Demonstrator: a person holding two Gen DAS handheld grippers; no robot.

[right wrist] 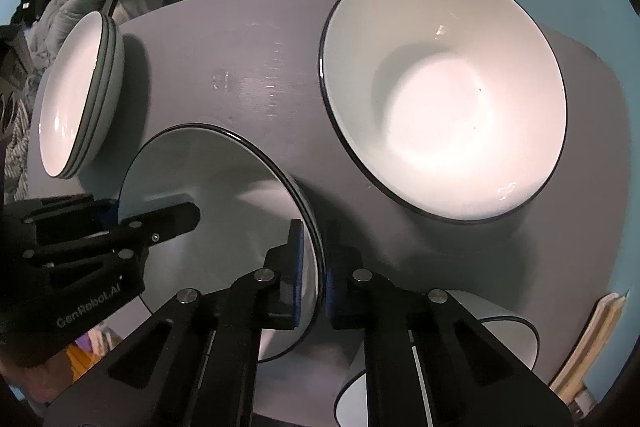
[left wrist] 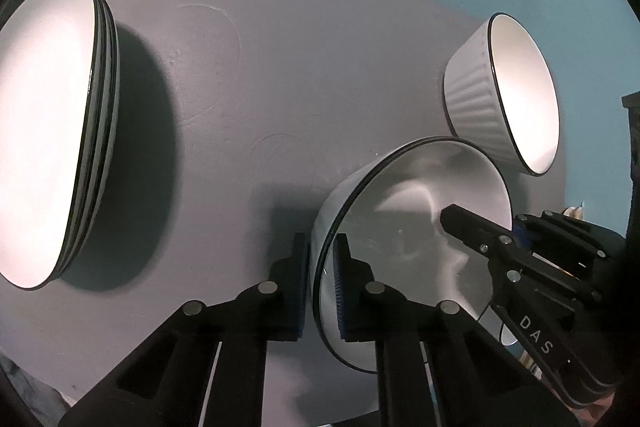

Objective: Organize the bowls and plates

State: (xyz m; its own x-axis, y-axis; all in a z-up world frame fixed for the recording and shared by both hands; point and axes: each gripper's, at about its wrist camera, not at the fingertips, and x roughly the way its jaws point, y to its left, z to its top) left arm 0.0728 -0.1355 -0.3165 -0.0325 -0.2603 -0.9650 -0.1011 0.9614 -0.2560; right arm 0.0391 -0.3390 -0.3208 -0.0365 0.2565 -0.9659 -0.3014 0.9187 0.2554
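Both claws clamped on opposite rims of the shallow bowl near the table's front edge, left gripper, right gripper: likely glazed, rigid, slippery, breakable, best held by the rim.

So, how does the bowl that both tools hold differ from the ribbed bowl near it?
The held bowl is shallow and smooth; the ribbed bowl is deeper, with a grooved outside. The left tool and right tool are shut on the held bowl's rim; the ribbed bowl stands untouched. Both are white, dark-rimmed.
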